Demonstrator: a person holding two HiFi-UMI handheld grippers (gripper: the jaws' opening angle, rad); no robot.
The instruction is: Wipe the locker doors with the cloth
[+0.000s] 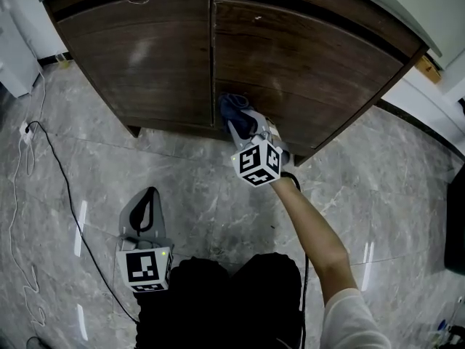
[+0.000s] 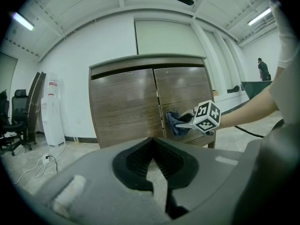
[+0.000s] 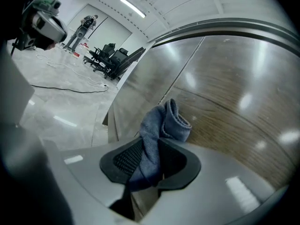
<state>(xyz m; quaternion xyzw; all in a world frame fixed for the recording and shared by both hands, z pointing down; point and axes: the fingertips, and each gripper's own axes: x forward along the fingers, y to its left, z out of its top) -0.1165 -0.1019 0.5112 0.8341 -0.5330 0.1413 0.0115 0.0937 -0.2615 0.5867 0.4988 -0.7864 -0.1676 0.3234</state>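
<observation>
The locker has two dark wooden doors, a left door and a right door. My right gripper is shut on a blue cloth and holds it against the lower part of the right door, just beside the seam. In the right gripper view the cloth bunches out between the dark pads and touches the glossy wood. My left gripper hangs low over the floor, away from the locker, shut with nothing in it. From the left gripper view the right gripper and cloth show at the door.
A black cable runs across the marble floor at the left to a power strip. A white water dispenser and office chairs stand left of the locker. A cardboard box sits at the right.
</observation>
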